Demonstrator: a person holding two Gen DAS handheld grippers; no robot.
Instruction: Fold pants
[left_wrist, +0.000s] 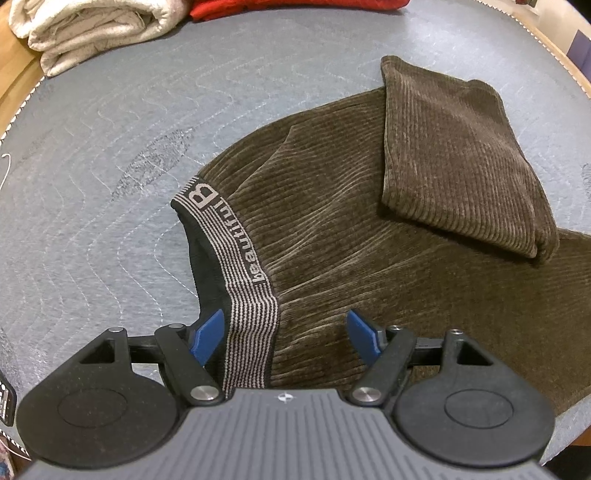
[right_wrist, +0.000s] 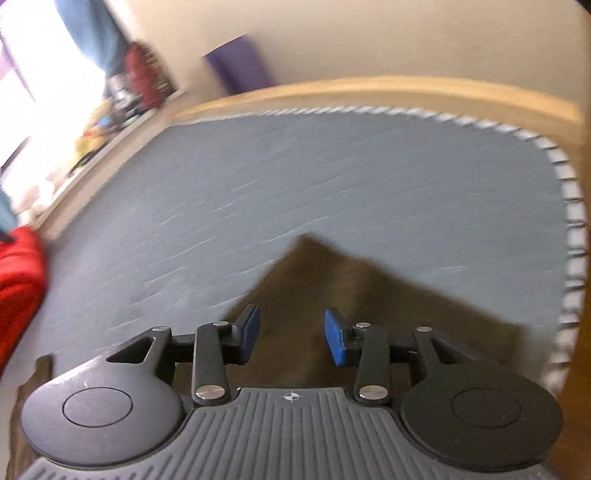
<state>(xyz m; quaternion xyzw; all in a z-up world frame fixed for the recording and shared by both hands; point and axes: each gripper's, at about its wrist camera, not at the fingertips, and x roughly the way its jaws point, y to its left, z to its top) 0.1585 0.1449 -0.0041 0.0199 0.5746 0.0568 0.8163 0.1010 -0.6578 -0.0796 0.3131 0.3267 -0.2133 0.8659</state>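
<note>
Pants (left_wrist: 332, 221) of brown ribbed corduroy lie partly folded on a grey quilted pad (left_wrist: 110, 166) covering the bench.

Their striped elastic waistband (left_wrist: 236, 266) carries a large "B" and the word "beautiful" in pale letters, with black lining showing just inside it. One leg end (left_wrist: 454, 158) is folded back over the rest of the cloth as a flat, rounded rectangle. The left gripper (left_wrist: 284, 339) hovers over the waistband with its blue pads wide apart, pressing on nothing. The right gripper (right_wrist: 291, 338), seen in a blurred view, stands partly open above a pointed brown corner of cloth (right_wrist: 314, 266), and grips nothing. A folded cream towel (left_wrist: 88, 33) and a red fabric (left_wrist: 295, 9) rest at the pad's far edge, along the wavy white stitching.
</note>
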